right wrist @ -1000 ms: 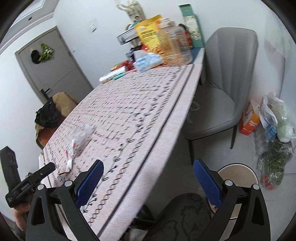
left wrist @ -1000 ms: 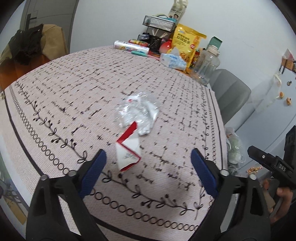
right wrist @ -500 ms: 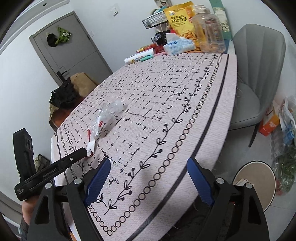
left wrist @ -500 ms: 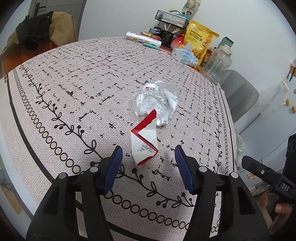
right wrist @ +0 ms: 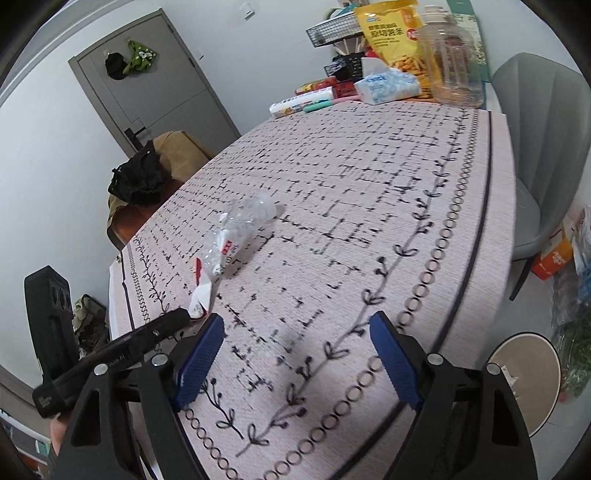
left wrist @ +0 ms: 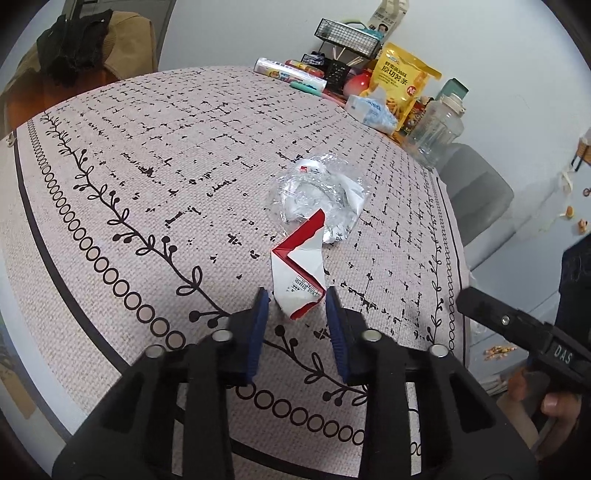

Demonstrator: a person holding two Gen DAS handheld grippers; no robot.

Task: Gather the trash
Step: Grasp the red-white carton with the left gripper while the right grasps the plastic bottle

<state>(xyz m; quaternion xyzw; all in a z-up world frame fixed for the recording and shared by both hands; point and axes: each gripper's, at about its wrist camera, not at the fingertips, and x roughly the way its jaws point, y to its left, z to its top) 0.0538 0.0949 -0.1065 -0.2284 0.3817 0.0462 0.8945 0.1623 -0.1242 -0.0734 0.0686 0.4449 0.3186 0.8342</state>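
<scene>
A torn red-and-white paper carton (left wrist: pixel 300 271) lies on the patterned tablecloth (left wrist: pixel 147 177), touching a crumpled clear plastic wrapper (left wrist: pixel 317 195) just beyond it. My left gripper (left wrist: pixel 295 299) has its blue pads on either side of the carton's near end, with small gaps still showing. In the right wrist view the carton (right wrist: pixel 201 291) and wrapper (right wrist: pixel 240 225) lie to the left. My right gripper (right wrist: pixel 295 332) is open and empty over the table's near edge.
At the table's far end stand a yellow snack bag (left wrist: pixel 402 85), a tissue pack (left wrist: pixel 369 112), a clear jar (left wrist: pixel 437 127) and a wire basket (left wrist: pixel 347 35). A grey chair (right wrist: pixel 543 140) stands at the right. A round bin (right wrist: pixel 524 373) sits on the floor.
My left gripper has moved forward to the carton and narrowed its jaws around it. My right gripper has swung in over the table edge, staying open.
</scene>
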